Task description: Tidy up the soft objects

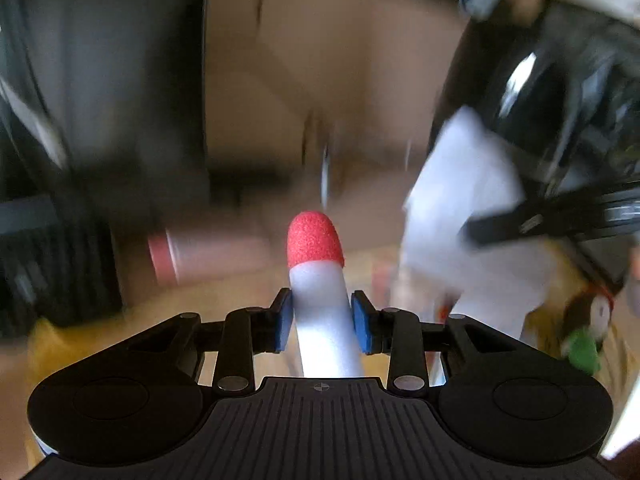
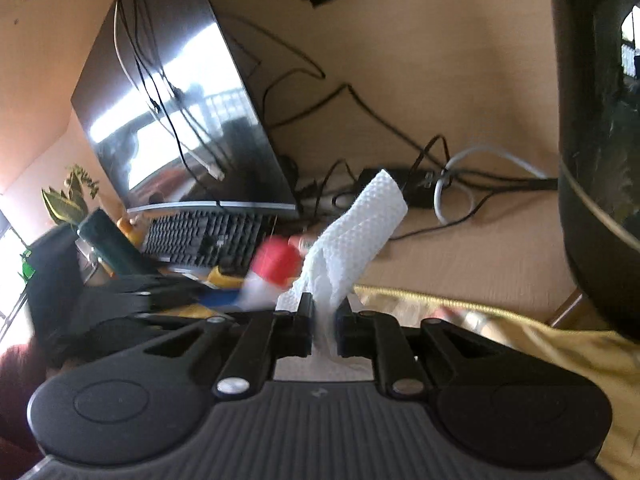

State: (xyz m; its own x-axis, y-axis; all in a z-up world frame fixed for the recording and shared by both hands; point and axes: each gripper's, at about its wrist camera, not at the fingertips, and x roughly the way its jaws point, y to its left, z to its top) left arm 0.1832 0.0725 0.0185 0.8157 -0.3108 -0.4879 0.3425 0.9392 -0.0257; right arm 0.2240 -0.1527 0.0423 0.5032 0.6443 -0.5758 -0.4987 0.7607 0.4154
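While my left gripper (image 1: 323, 322) clamps a red-tipped foam rocket (image 1: 320, 280) and my right gripper (image 2: 323, 326) pinches a paper towel (image 2: 352, 236) — both lifted, neither placed — sorting looks barely begun.

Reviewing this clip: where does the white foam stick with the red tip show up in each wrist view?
Left wrist: foam stick, lower centre, clamped in the left tool.
Right wrist: blurred, left of centre, beside the paper towel.
Shared landmark: that paper towel, at right in the left view.
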